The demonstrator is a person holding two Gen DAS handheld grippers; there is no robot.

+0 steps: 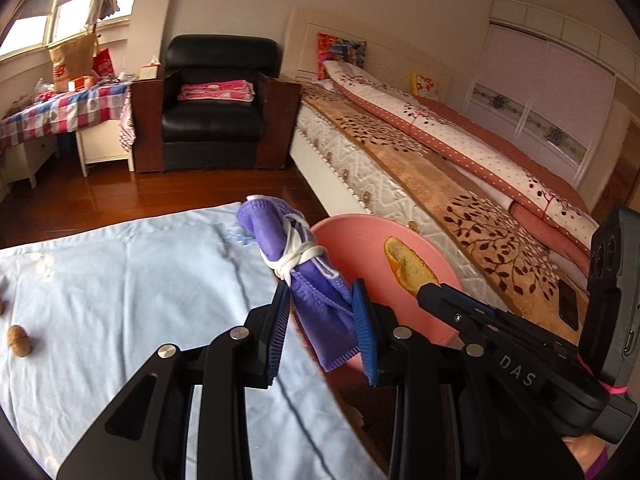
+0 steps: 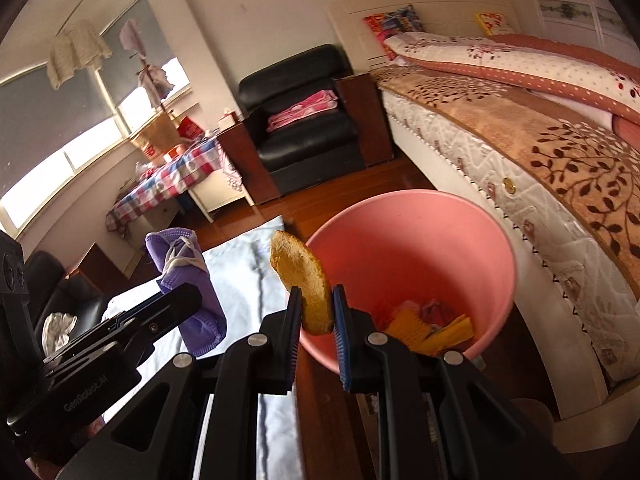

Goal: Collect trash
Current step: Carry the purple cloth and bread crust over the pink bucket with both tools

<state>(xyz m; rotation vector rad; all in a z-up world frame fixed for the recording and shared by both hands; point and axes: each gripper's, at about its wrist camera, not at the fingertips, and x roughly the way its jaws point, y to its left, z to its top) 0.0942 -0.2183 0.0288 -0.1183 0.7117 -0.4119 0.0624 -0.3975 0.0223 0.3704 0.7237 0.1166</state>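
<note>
Left hand-held gripper grips purple mask, right hand-held gripper peel

Both looking steeply down along their own fingers, close over the pink bin, shared at two o'clock and twelve.

Two grippers are in view — the left gripper and the right gripper. One purple face mask, bound with its white straps. One piece of orange peel. One pink bin, holding several scraps of yellow and pink rubbish too jumbled to count. Walnuts on the pale blue cloth — one whole, plus the edge of a second at the frame's border. One black armchair, one bed, one counter under a checked cover.
</note>
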